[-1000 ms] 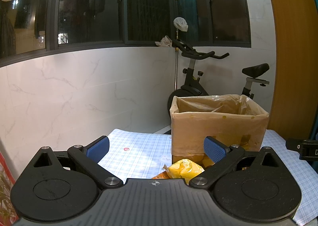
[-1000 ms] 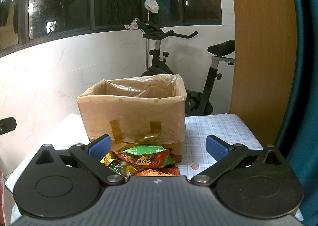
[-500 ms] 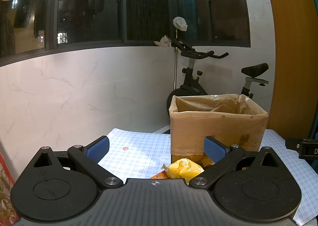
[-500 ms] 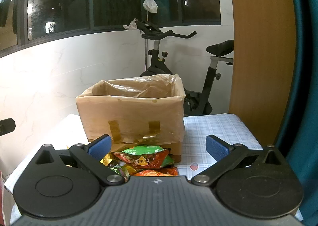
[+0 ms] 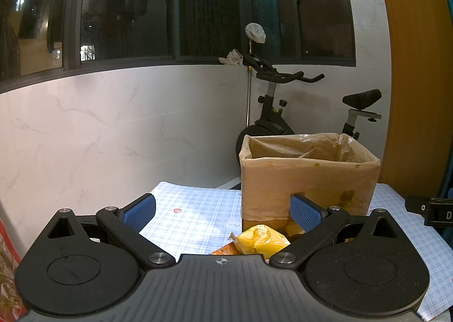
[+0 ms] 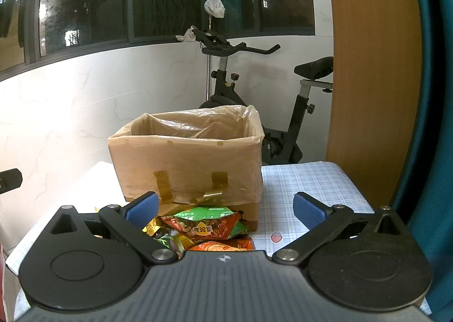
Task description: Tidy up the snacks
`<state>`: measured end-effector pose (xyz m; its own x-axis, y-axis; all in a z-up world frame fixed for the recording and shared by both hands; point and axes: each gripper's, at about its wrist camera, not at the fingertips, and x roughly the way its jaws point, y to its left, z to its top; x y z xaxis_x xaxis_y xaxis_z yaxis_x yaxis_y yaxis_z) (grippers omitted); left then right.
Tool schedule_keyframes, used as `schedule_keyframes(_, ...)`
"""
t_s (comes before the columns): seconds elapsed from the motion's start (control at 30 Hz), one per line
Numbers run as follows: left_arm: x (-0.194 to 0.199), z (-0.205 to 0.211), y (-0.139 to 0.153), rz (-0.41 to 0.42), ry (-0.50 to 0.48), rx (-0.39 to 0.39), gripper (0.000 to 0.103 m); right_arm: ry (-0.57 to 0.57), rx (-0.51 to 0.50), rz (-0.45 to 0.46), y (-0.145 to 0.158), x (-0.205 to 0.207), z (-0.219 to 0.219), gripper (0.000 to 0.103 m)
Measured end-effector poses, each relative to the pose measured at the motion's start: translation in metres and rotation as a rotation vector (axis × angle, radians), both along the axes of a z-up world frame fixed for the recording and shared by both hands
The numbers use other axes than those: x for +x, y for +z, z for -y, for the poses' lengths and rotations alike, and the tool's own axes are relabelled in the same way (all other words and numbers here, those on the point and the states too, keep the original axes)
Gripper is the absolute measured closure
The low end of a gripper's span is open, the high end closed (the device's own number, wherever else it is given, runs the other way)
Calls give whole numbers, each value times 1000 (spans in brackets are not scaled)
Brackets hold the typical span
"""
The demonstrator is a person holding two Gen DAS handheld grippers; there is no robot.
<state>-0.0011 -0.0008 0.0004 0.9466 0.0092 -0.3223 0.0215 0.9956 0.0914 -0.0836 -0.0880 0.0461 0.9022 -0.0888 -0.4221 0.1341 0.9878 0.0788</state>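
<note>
the left hand-held gripper [image 5: 223, 210] has its blue-padded fingers spread wide apart with nothing between them, low in the frame. just past them, at lower centre, a yellow snack bag [image 5: 262, 242] lies on the checked tabletop [image 5: 195, 208], close against the front of a cardboard box [image 5: 308, 177] lined with a brownish plastic bag, right of centre. an orange packet [image 5: 222, 250] peeks out beside the yellow one.

the right hand-held gripper [image 6: 225, 210] is likewise wide apart and empty. between and below its fingers, at lower centre of the frame, a heap of snack packets rests on the tabletop [image 6: 305, 180] against the box [image 6: 187, 163]: a green-and-red snack bag [image 6: 209, 225] on top, an orange one [image 6: 223, 245] beneath it, and gold wrappers [image 6: 153, 227] to the left.

an exercise bike [image 6: 254, 95] stands behind the box by the marble wall, with dark windows above.
</note>
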Motion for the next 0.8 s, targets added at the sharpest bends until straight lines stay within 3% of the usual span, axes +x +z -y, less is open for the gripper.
schedule_keyframes(0.8,7,-4,-5,-16,23,6,1,6,13,10,-2,1,4,0)
